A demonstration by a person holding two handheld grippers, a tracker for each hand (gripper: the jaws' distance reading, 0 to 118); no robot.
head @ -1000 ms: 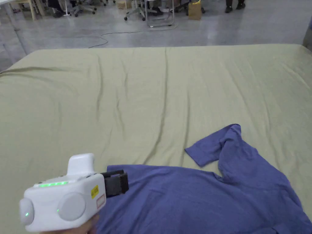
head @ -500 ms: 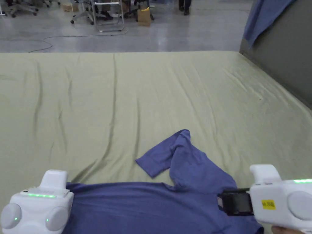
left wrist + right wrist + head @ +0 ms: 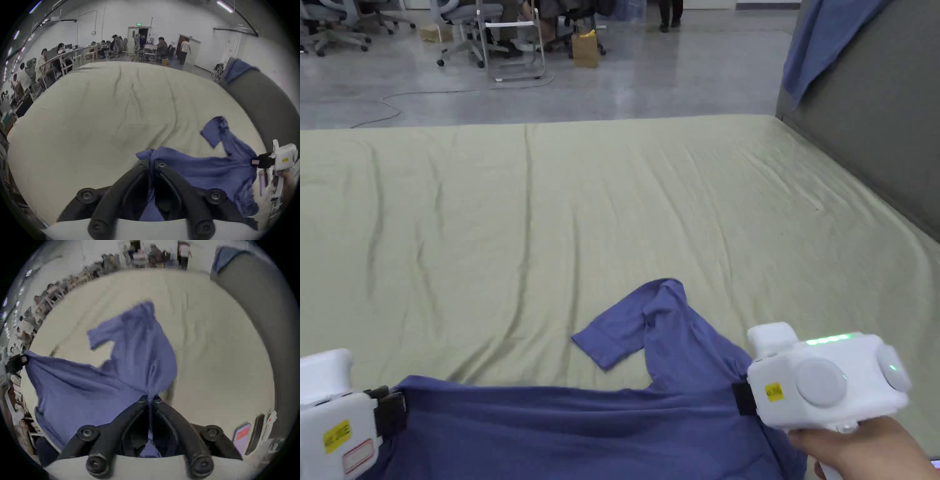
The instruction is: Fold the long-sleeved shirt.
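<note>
My left claw [image 3: 151, 164] and right claw [image 3: 150, 398] now both pinch the blue-violet cotton shirt [image 3: 581, 425], stretched taut since half a second ago.

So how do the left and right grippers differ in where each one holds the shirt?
The left gripper pinches an outer corner of the shirt, while the right gripper pinches bunched fabric at the base of the sleeve. The stretch of fabric between them is taut. Both are shut on the shirt.

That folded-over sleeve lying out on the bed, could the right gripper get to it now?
Probably not yet: the right gripper is shut on the shirt. The sleeve lies uncovered, but the jaws must let go first.
</note>
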